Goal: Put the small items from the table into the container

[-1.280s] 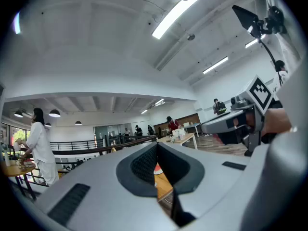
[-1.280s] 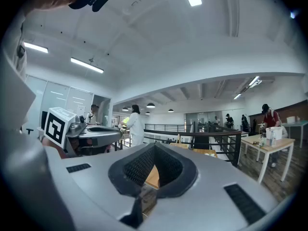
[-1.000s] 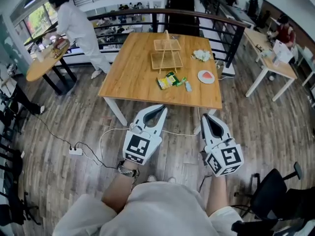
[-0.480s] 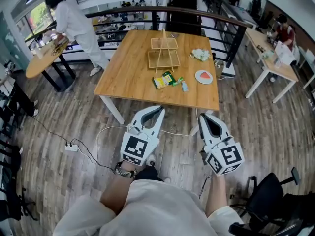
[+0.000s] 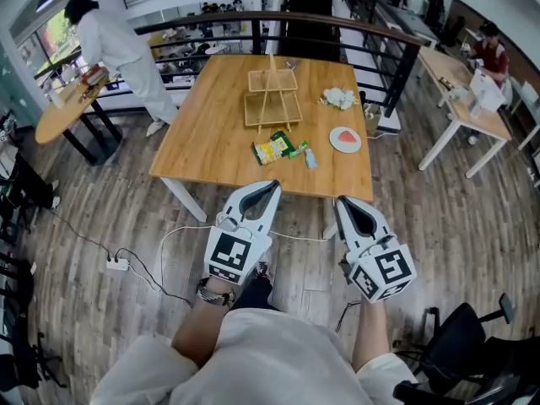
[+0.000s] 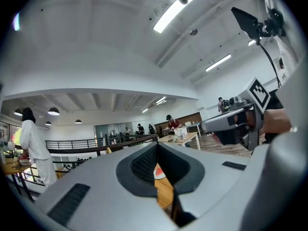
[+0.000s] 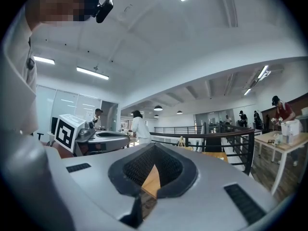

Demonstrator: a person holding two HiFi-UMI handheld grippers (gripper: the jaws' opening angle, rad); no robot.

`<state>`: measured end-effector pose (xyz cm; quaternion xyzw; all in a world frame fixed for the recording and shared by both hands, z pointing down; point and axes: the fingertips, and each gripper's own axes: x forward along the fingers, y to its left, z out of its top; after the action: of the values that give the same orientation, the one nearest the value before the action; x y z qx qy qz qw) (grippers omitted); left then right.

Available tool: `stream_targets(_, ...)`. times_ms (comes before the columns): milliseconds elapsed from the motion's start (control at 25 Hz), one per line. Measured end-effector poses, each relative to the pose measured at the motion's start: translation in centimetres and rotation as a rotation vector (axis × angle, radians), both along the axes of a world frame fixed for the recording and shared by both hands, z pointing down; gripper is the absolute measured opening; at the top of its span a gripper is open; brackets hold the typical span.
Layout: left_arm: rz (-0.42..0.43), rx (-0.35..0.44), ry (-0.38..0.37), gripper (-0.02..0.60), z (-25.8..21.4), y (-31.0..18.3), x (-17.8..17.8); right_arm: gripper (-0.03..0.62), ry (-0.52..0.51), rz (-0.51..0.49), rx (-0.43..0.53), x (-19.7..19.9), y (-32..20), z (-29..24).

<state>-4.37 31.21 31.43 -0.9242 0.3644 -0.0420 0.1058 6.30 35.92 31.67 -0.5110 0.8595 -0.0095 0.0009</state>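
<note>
Ahead stands a wooden table [image 5: 219,133]. On it lie yellow-green snack packets [image 5: 272,148], a small blue tube [image 5: 310,158], a red-and-white plate [image 5: 345,139] and a white crumpled bunch [image 5: 339,99]. A two-tier wooden tray [image 5: 270,99] stands behind them. My left gripper [image 5: 272,186] and right gripper [image 5: 342,202] are held level over the floor, just short of the table's near edge. Both are shut with nothing between the jaws. In the left gripper view the left gripper [image 6: 156,146] points at the table, and the right gripper [image 7: 155,148] does the same in its own view.
A person in white [image 5: 110,45] works at a round table [image 5: 67,112] at the far left. A dark railing [image 5: 337,28] runs behind the table. A power strip and cables [image 5: 116,263] lie on the floor. An office chair [image 5: 464,336] stands at lower right, a white table [image 5: 464,91] at the right.
Both grippers and the person holding them have come closer to the wooden table; its near edge now lies just beyond the jaw tips. Both stay shut.
</note>
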Motion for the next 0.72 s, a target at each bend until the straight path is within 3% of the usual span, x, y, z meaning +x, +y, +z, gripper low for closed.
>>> stream_targets(480, -0.001, -0.010, -0.010, 0.008, 1.1, -13.2, 1.1, 0.014, 0.068, 0.047, 0.030, 1.3, -12.5, 0.1)
stream_targets(720, 0.010, -0.033, -0.028, 0.008, 1.8, -18.9, 1.5, 0.014, 0.047, 0.063, 0.026, 1.8, -18.0, -0.2)
